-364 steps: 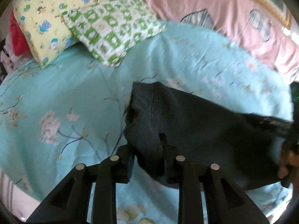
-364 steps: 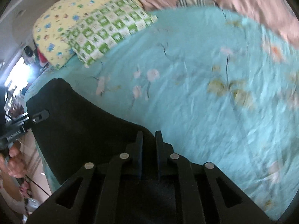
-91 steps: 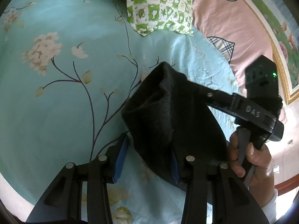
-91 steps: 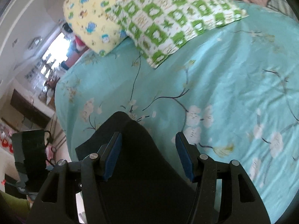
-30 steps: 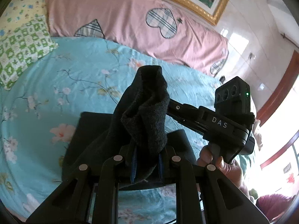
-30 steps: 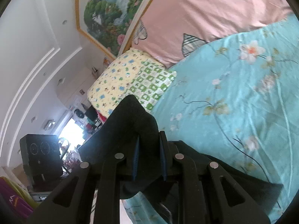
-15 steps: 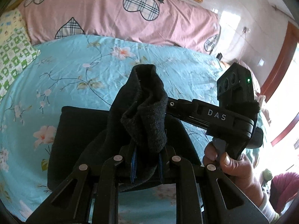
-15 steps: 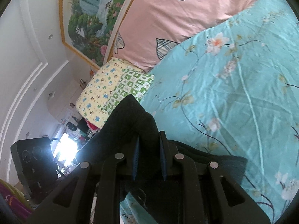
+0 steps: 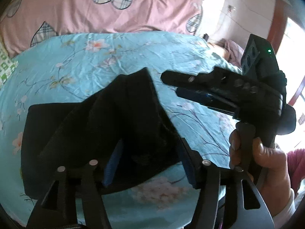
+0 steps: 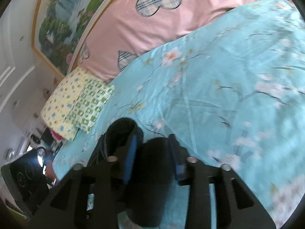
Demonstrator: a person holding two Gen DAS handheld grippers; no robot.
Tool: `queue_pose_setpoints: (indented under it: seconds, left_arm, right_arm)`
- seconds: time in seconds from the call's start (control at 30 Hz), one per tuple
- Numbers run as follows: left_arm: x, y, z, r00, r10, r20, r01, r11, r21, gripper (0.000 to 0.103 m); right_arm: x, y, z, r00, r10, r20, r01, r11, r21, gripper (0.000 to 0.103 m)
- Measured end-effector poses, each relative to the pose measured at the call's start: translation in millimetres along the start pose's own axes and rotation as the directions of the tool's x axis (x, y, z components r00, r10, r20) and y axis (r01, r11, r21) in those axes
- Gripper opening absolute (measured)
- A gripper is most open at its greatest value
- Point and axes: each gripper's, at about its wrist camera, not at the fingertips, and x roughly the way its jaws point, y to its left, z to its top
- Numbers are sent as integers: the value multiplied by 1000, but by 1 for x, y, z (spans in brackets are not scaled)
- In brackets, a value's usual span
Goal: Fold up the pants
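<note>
Readable text: none is found in either view.
Marking on right gripper (image 9: 172, 85): blurred, cannot be read.

Black hand-held gripper (image 9: 150, 164), blue pads (image 9: 112, 164)

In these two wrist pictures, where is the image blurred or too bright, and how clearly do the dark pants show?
Left wrist view: the window glare at the right edge is washed out, and the pants are a near-black mass with little fold detail. Right wrist view: motion blur smears the blue floral sheet and the pants, and fisheye bending curves the picture frame.
</note>
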Motion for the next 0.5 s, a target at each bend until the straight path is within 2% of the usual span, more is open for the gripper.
queue_pose_setpoints:
  seconds: [0.03,0.13,0.27,0.33,0.5]
  left_arm:
    - [-2,-1,0,1000,-1,4,1,1000,8,63]
    - [-11,-1,0,1000,-24,12,24,1000,8,64]
    - [-30,6,2,998,-44,38,44,999,-11,69]
    - [-39,14,2,998,-32,51,34,999,-28,69]
    - [-55,42,2,998,12,67,-6,996,-92,70]
  right_arm:
    - [-8,-2,-2,1000,2,18,-3,1000,13,67]
    - [-28,-5,-5,998,7,66,-9,999,37,69]
    - [-38,1,-6,997,1,76,-5,998,61,75]
    - [-40,8,-7,997,-13,81,8,998,55,85]
    - [-40,25,-16,994,-48,95,43,998,56,95]
